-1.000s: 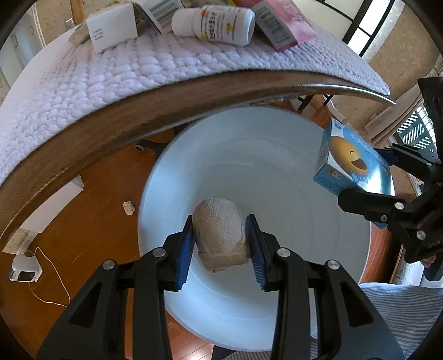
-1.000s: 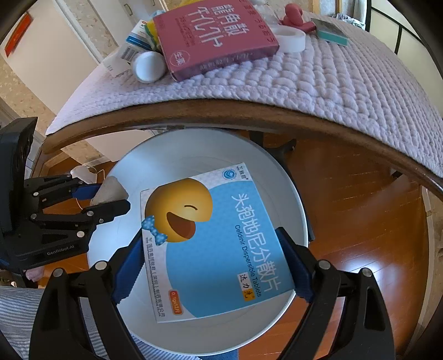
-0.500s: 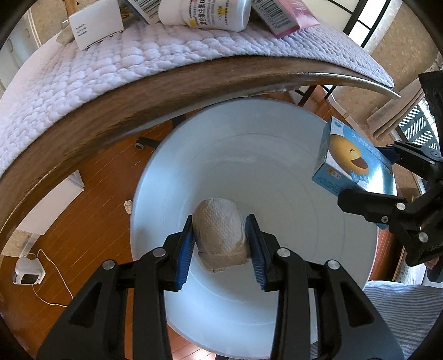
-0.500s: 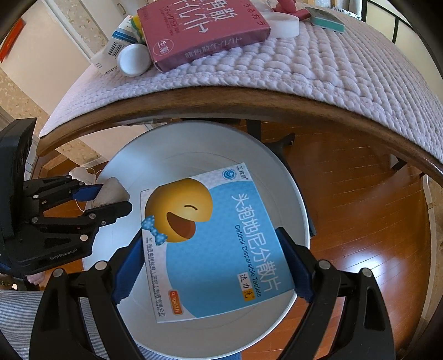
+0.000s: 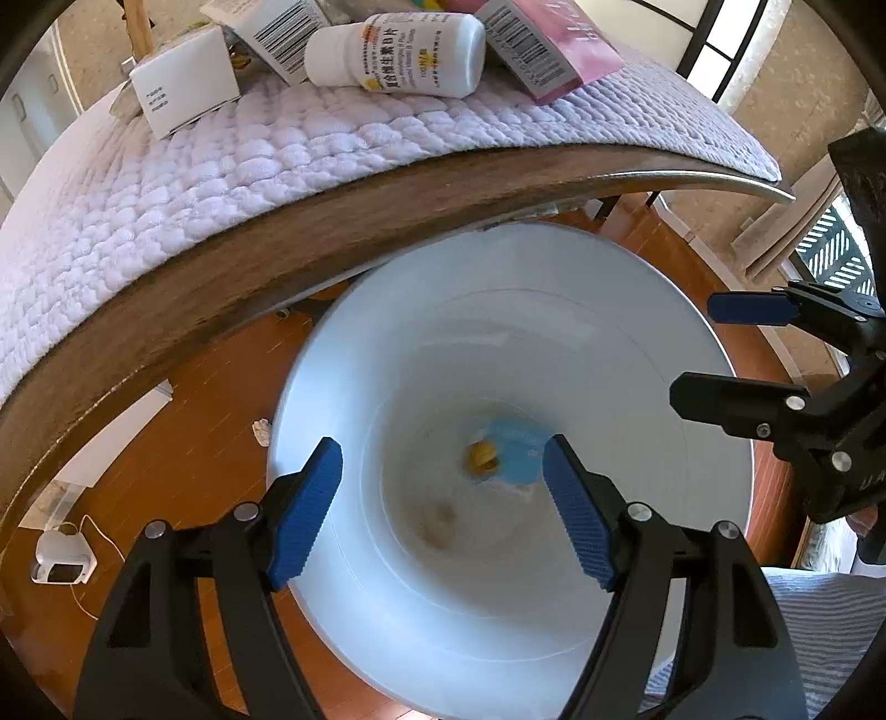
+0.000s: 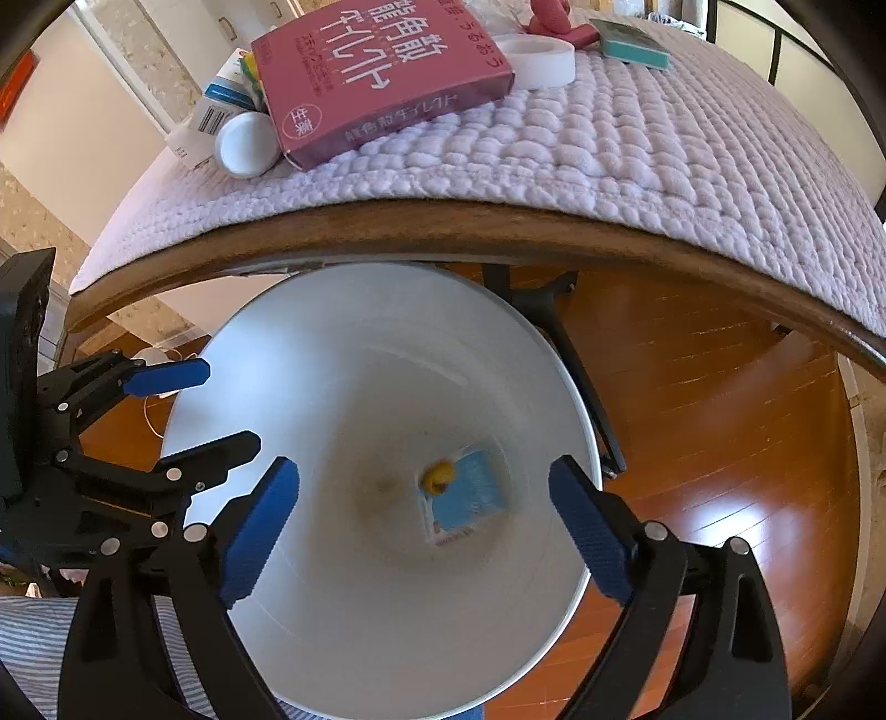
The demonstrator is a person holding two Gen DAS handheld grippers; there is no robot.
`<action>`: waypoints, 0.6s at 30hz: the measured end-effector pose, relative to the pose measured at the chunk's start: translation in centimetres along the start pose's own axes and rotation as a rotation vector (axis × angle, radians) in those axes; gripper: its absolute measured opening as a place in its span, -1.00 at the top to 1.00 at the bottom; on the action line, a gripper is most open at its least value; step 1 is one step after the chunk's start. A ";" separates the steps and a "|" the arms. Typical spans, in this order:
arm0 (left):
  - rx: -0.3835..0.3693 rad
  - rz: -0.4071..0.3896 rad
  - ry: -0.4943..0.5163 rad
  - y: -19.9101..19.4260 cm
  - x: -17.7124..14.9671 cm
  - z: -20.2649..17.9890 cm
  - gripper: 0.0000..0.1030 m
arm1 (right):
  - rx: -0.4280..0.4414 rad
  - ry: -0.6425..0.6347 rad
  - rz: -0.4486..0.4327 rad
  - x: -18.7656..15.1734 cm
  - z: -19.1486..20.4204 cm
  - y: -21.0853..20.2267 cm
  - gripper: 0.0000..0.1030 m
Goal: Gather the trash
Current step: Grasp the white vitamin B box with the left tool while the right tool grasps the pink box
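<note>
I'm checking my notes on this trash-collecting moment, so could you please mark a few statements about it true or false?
1. The left gripper is open and holds nothing. True.
2. The right gripper grips the blue box. False: it is open, and the box is down inside the white bin.
3. The white bottle lies on its side on the tablecloth. True.
4. The pink box is in the bin. False: it is on the table.
5. The bin stands on the table. False: it stands on the wooden floor.

White bin (image 5: 637,310), blue-and-yellow box (image 6: 462,495)
</note>
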State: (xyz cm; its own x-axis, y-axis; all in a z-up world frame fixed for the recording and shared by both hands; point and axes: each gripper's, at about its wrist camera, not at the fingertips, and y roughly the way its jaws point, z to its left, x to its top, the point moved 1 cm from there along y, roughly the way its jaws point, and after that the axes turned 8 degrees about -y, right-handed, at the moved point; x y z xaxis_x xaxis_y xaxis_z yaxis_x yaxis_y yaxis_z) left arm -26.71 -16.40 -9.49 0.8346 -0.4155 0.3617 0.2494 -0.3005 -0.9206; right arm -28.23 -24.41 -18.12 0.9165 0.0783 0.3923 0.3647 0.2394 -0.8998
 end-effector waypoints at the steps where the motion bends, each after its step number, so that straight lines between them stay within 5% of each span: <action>1: -0.002 0.000 -0.003 -0.1 0.0 0.1 -0.48 | -0.004 -0.003 -0.004 0.0 0.0 -0.2 -0.76; 9: -0.022 -0.053 0.005 -3.0 1.0 0.2 -0.48 | -0.065 -0.057 -0.112 0.6 0.4 -4.7 -0.76; 15: -0.025 -0.195 0.035 -7.9 3.0 0.0 -0.52 | -0.103 -0.090 -0.256 2.6 0.5 -9.6 -0.76; 18: 0.011 -0.276 0.031 -9.7 4.2 0.5 -0.73 | -0.108 -0.097 -0.307 3.6 0.3 -11.3 -0.77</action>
State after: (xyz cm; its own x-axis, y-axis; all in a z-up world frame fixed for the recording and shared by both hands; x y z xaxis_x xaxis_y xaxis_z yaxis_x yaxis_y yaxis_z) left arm -25.35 -14.78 0.91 0.7192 -0.3450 0.6031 0.4705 -0.3969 -0.7881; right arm -29.07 -26.57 -6.47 0.7430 0.1117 0.6599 0.6414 0.1631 -0.7497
